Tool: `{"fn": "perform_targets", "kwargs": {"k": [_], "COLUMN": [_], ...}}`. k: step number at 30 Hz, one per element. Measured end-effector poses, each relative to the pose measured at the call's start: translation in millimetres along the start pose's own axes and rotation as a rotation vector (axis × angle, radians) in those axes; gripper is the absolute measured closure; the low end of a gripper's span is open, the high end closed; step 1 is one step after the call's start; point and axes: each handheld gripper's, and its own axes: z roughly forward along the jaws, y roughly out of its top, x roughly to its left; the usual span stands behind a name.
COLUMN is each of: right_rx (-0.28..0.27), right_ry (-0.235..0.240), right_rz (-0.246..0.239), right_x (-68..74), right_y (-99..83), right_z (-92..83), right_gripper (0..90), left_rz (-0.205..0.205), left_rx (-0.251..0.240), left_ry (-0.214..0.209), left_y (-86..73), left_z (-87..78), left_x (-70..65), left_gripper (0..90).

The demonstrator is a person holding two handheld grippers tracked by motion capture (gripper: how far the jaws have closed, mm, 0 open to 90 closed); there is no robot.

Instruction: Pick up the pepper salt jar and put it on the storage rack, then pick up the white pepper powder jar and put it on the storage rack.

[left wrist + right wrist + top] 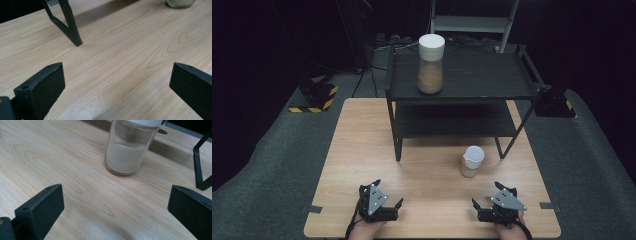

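Left gripper (389,192) and right gripper (493,195) resting low on the worktop (362,150), jaws wide apart, holding nothing, small jar (472,161) upright just beyond the right gripper, beside the black shelf (462,80)

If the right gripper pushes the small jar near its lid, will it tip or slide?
The small jar looks like smooth glass, so probably rigid, breakable and somewhat slippery. The powder fills only its lower half, so weight sits low; pushed high, it may still tip rather than slide on the table.

I'm seeing grey carpet (272,165) lying around the wooden table (362,150), a metal stepladder (472,22) standing in darkness behind.
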Motion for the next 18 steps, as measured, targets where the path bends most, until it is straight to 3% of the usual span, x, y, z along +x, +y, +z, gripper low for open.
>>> {"fn": "perform_targets", "kwargs": {"k": [4,12,18], "right_rx": [0.003,0.017,0.015], "right_ry": [-0.006,0.019,0.011], "right_rz": [0.024,-0.014,0.005], "right_x": [-0.9,-0.9,-0.4], "right_y": [-0.7,1.8,2.3], "right_z": [-2.1,-1.4,-0.5], "right_gripper": [0.0,0.0,0.0], "left_rz": [0.034,0.014,0.021], "left_rx": [0.009,0.002,-0.004], "left_ry": [-0.003,-0.024,-0.026], "left_y": [1.8,0.5,-1.3], "left_z": [0.8,0.2,-1.4], "left_x": [-2.9,2.8,2.5], "left_gripper": [0.4,0.4,0.4]}}
